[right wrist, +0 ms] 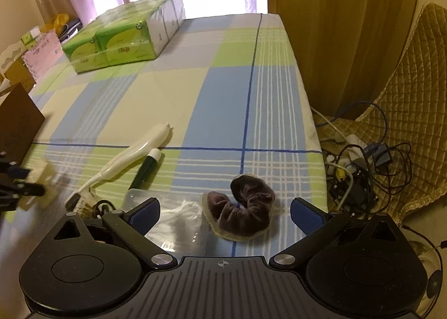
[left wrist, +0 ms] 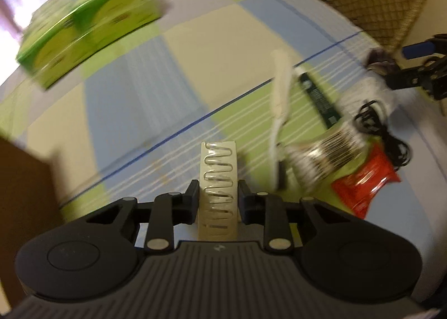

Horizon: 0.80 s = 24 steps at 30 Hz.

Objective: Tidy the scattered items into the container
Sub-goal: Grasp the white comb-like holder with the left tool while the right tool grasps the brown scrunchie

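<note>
Clamped between the fingers of the left gripper (left wrist: 218, 198): a cream card of hair pins (left wrist: 218, 179), standing upright at lower centre of the blurred left wrist view, long axis running straight ahead along the fingers. Seen again at the left edge of the right wrist view, carried above the checked tablecloth (right wrist: 195, 90). Brown cardboard (left wrist: 25, 187) at the left edge of the left wrist view, possibly the container, though too little in frame to say for certain; if so, just to the left of the held card.

Spread wide and holding nothing, the right gripper (right wrist: 225, 214), low over a dark velvet scrunchie in a clear packet (right wrist: 243, 210) at lower centre of the right wrist view, the packet lying between the blue pads (right wrist: 303, 217) and slightly right of middle. A crumpled clear bag with white contents (right wrist: 178, 221) touching its left side.

Scattered further left on the cloth: a white long-handled brush (right wrist: 131, 155) and a dark green tube (right wrist: 146, 168), both lying diagonally, lower left to upper right, side by side. Right gripper judged nearer the scrunchie; left occupied.

Also in frame: a red wrapper (left wrist: 366, 182), a coiled black cable (left wrist: 382, 129), green tissue packs (right wrist: 120, 39) at upper left.
</note>
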Each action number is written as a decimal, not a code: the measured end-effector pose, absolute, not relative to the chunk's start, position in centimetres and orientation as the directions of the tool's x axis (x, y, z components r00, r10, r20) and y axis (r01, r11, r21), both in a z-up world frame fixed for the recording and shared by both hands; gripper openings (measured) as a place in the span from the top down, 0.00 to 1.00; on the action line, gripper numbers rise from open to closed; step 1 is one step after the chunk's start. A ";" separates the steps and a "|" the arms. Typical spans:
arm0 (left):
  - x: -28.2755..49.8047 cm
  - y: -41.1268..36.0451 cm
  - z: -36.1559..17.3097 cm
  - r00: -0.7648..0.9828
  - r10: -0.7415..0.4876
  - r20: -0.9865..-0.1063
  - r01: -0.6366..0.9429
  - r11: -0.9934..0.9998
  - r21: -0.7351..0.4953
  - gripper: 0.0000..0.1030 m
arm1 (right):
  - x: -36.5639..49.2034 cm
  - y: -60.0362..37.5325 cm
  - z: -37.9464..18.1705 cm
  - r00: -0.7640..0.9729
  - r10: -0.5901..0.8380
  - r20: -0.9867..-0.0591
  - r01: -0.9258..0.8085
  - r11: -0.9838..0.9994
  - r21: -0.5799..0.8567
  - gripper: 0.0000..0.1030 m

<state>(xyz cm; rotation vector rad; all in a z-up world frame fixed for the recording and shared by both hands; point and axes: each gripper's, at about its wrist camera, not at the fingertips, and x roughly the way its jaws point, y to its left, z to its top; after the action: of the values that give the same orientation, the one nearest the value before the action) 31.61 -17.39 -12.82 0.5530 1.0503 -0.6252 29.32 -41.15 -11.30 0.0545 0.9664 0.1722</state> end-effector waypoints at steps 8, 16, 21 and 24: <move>30.7 -13.9 -12.6 0.364 -0.124 -0.923 0.557 0.823 0.110 0.77 | 30.7 -42.6 -12.3 0.550 0.164 -0.819 -0.082 0.986 0.142 0.29; 30.2 -13.6 -12.5 0.360 -0.121 -0.925 0.515 0.853 0.089 0.77 | 30.5 -44.8 -12.5 0.520 0.167 -0.837 -0.053 0.985 0.163 0.41; 29.7 -13.6 -12.5 0.365 -0.122 -0.923 0.507 0.858 0.087 0.77 | 30.2 -43.8 -13.3 0.511 0.173 -0.842 -0.126 0.984 0.126 0.41; 29.9 -13.7 -12.8 0.361 -0.120 -0.925 0.501 0.861 0.084 0.77 | 30.5 -43.2 -13.8 0.531 0.158 -0.833 -0.140 0.985 0.097 0.41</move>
<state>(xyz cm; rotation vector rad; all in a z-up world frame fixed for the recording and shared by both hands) 29.86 -13.65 -12.75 0.3842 1.1372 -0.4126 30.52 -43.24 -13.85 0.0190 0.9954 0.1778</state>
